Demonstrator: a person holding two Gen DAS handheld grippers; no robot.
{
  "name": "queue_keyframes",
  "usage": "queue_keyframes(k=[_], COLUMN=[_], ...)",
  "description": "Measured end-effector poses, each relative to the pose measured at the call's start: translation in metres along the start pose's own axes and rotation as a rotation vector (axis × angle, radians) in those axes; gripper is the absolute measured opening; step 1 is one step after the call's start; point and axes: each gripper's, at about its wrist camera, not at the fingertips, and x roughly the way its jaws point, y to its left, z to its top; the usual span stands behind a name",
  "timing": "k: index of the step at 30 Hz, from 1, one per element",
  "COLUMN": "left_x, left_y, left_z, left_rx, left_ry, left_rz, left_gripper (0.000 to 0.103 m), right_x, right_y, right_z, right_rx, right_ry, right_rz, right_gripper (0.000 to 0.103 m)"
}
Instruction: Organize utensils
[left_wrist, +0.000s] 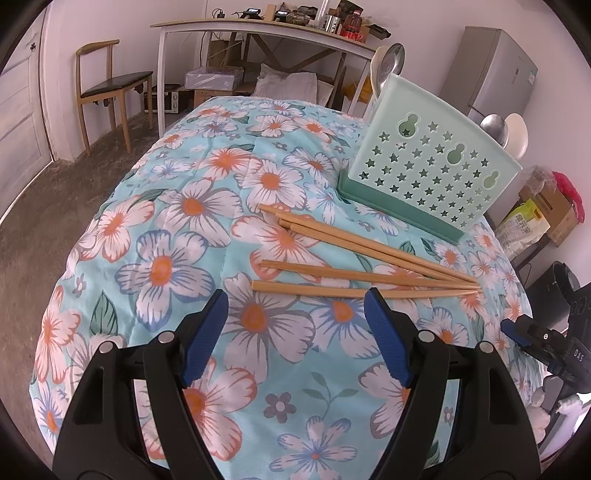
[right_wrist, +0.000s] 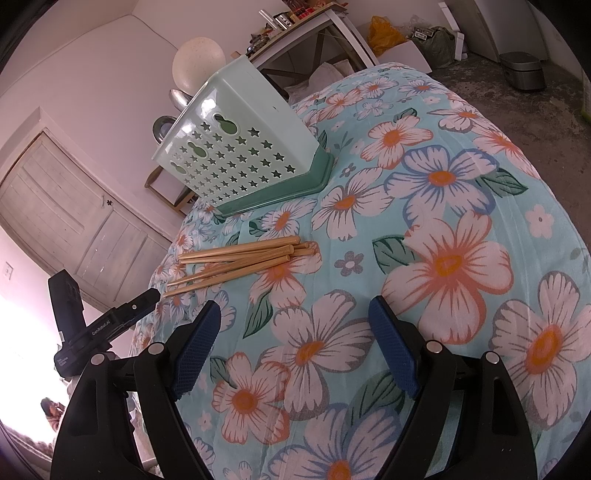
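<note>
Lying loose, slim wooden chopsticks (left_wrist: 369, 254), floral cloth (left_wrist: 155, 236)

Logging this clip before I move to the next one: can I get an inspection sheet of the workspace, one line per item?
Surface: table under a floral cloth, light blue with orange-centred flowers.
Job's things: wooden chopsticks lie loose on the cloth, fanned from one end; mint-green utensil holder with star cut-outs stands just behind them, spoons or ladles sticking out of it.
Clutter: nothing seen on the cloth besides these.
Grippers: left gripper open and empty, short of the chopsticks; right gripper open and empty.
Cables: nothing seen on the table.
Surroundings: wooden chair, loaded white desk, fridge, boxes on the floor.
</note>
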Motion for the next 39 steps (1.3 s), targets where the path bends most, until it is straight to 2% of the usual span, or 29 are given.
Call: queue_keyframes(k=[23, 27, 33, 39], left_x=[0.000, -0.002, -0.006, 0.011], left_y=[0.000, -0.010, -0.040, -0.057], left_z=[-0.001, -0.002, -0.003, 0.001], left_rx=[0.008, 0.064, 0.226, 0.293], left_ry=[-0.004, -0.017, -0.052, -0.042], left_rz=[-0.004, -0.024, -0.053, 0.012], left_gripper=[0.072, 0.072, 0.072, 0.070], right_x=[0.001, -0.004, -0.021, -0.028], right_y=[0.001, 0.004, 0.004, 0.006], right_z=[0.000, 0.004, 0.013, 0.018], right_rx=[0.005, -0.005, -0.002, -0.002], right_ry=[0.002, 0.009, -0.046, -0.071], right_rz=[0.007, 0.017, 0.035, 0.040], right_gripper=[0.080, 0.080, 0.080, 0.080])
